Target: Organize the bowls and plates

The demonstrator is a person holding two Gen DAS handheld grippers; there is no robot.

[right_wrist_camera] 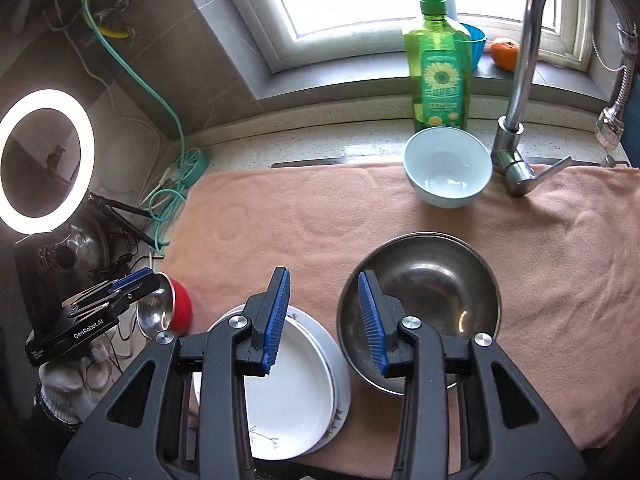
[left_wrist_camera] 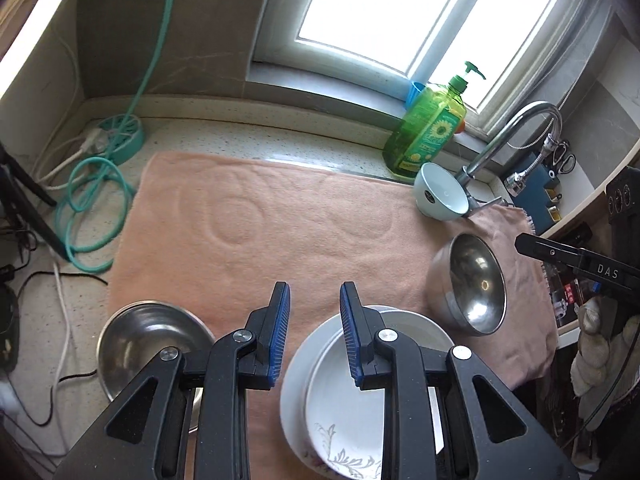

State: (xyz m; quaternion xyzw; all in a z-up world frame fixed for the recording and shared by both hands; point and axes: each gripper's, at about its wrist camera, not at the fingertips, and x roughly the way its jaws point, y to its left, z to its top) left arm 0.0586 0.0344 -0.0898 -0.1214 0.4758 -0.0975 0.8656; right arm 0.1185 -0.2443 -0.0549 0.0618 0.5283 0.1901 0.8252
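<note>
On a pink towel [left_wrist_camera: 256, 220] lie stacked white plates [left_wrist_camera: 332, 364] with a leaf print, also in the right wrist view as plates [right_wrist_camera: 296, 392]. My left gripper [left_wrist_camera: 315, 296] hovers over the plates' left edge, open by a narrow gap with nothing in it. A steel bowl [left_wrist_camera: 148, 340] sits at its left, and its outside shows red in the right wrist view [right_wrist_camera: 182, 304]. My right gripper [right_wrist_camera: 323, 280] is open and empty between the plates and a larger steel bowl [right_wrist_camera: 420, 304]. A pale blue bowl [right_wrist_camera: 448, 168] stands by the tap.
A green dish soap bottle [right_wrist_camera: 438, 64] and a steel tap [right_wrist_camera: 516, 120] stand at the back by the windowsill, with an orange [right_wrist_camera: 505, 53] on it. A lit ring light [right_wrist_camera: 44, 160] and teal hose and cables [left_wrist_camera: 96, 208] crowd the left. A gloved hand [left_wrist_camera: 592, 344] holds the right gripper.
</note>
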